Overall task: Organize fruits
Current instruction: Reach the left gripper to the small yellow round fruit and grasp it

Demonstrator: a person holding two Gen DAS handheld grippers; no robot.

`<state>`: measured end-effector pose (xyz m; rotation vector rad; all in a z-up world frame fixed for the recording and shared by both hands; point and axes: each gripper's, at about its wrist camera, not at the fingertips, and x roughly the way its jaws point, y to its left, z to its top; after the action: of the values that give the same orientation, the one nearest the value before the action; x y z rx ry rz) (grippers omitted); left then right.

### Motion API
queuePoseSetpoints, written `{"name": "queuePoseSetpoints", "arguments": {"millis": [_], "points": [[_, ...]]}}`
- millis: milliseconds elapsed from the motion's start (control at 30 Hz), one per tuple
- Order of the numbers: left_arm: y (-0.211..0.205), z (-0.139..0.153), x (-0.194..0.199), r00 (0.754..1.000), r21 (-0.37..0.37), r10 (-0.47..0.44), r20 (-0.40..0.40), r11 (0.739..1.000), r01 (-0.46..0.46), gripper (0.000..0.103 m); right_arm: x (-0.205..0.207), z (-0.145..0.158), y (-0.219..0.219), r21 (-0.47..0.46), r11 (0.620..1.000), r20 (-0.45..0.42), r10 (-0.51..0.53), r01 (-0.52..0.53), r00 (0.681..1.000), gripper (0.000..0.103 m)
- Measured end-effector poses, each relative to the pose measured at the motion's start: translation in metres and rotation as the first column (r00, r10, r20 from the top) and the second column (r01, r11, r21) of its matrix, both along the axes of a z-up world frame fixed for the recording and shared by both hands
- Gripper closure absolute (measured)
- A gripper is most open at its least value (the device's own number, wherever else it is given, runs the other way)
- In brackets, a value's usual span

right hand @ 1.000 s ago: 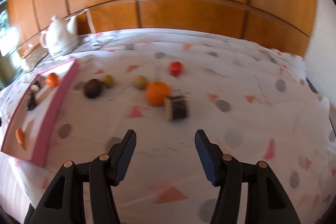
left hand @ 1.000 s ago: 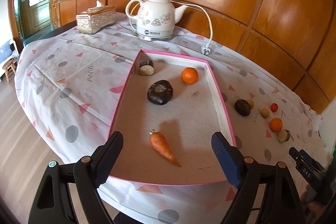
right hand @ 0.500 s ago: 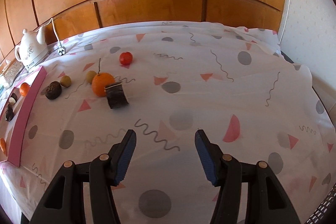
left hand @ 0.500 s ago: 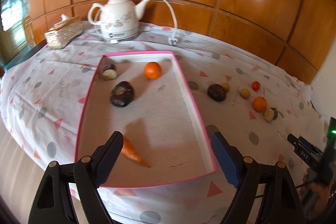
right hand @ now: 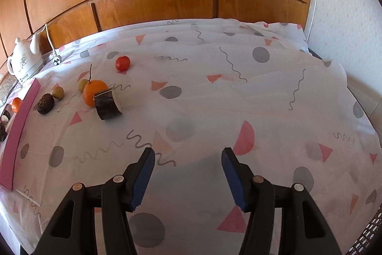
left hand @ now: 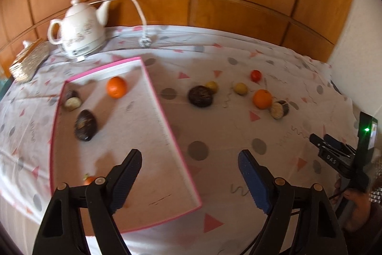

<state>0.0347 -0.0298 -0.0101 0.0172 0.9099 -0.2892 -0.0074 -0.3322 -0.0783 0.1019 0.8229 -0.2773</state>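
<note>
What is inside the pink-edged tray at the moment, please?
The tray holds an orange, a dark oval fruit and a dark-and-pale piece; the left gripper's finger covers most of the carrot.

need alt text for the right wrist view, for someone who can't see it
The right gripper hangs with open, empty jaws over a patterned tablecloth. Far to the left lie an orange touching a dark cut piece, a red tomato, two small yellowish fruits and a dark lumpy fruit, beside a pink tray.
</note>
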Motion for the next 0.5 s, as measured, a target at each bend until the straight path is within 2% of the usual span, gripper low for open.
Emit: {"name": "queuePoseSetpoints", "arguments": {"millis": [167,300,400,433,500], "points": [[-0.013,0.0,0.019,0.998,0.002,-0.053,-0.028,0.999,0.053,0.034,0.0,-0.002,-0.002,-0.003,1.0,0.001,-0.001,0.001,1.0,0.044],[-0.023,-0.002,0.036,0.996,0.022,-0.073,-0.045,0.997,0.074,0.036,0.002,-0.004,-0.004,0.0,1.0,-0.001,-0.003,0.003,1.0,0.044],[-0.032,-0.005,0.051,0.992,0.024,-0.105,-0.066,0.994,0.107,0.052,0.002,-0.005,-0.005,0.003,1.0,-0.002,-0.004,0.004,1.0,0.044],[-0.036,-0.005,0.057,0.99,0.023,-0.124,-0.071,0.992,0.126,0.06,0.002,-0.005,-0.005,0.002,1.0,-0.002,-0.004,0.004,1.0,0.044],[-0.046,-0.006,0.07,0.986,0.035,-0.154,-0.071,0.987,0.157,0.062,0.002,-0.006,-0.006,0.0,1.0,0.001,-0.004,0.004,1.0,0.044]]}}
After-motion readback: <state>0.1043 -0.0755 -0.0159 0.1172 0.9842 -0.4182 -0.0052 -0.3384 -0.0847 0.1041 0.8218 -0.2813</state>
